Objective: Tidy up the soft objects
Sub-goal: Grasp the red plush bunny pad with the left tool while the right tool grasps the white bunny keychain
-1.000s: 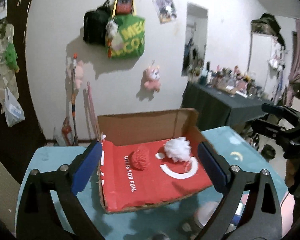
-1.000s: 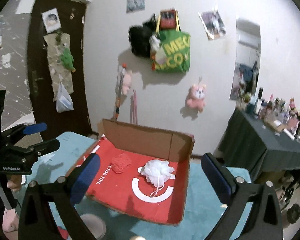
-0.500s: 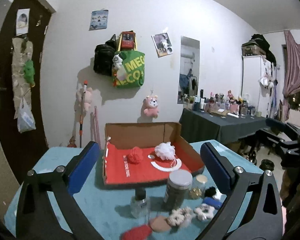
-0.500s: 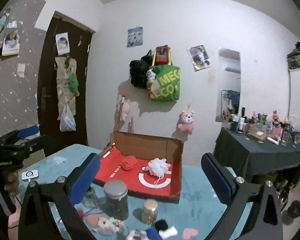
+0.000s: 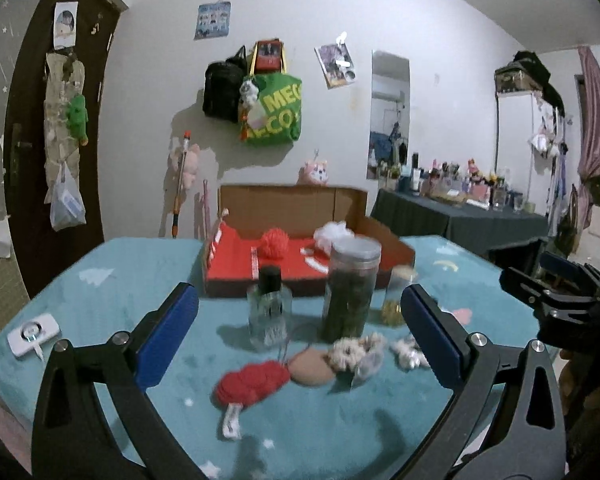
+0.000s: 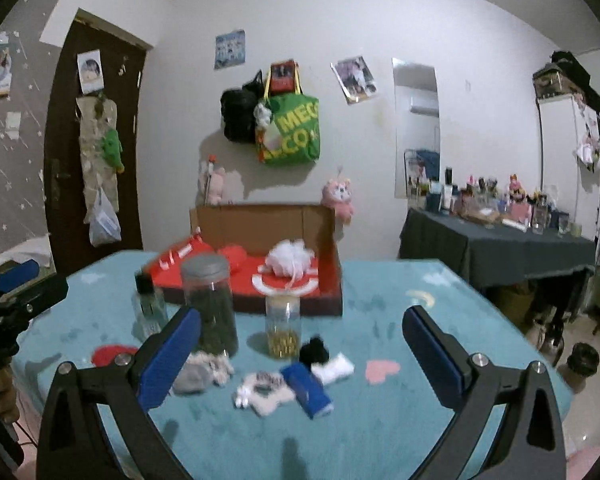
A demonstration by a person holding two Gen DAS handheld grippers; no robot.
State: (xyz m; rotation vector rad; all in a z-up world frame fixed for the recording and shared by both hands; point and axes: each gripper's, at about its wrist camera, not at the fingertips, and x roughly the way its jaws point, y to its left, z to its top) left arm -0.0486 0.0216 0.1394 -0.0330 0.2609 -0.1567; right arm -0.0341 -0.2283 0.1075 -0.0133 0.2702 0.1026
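Left wrist view: left gripper (image 5: 300, 334) gapes empty over red pouf (image 5: 252, 383); right gripper (image 6: 301, 354) too. Next, I'd guess: grab one, carry to box (image 5: 288, 200).

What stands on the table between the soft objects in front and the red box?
In both wrist views, three containers: a clear bottle, a tall grey-lidded jar and a small jar.

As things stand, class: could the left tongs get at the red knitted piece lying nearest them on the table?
Probably yes. The left tongs stand open and empty, and the red knitted piece lies between and just ahead of their fingers on the teal table cover. The perfume bottle and jar stand behind it.
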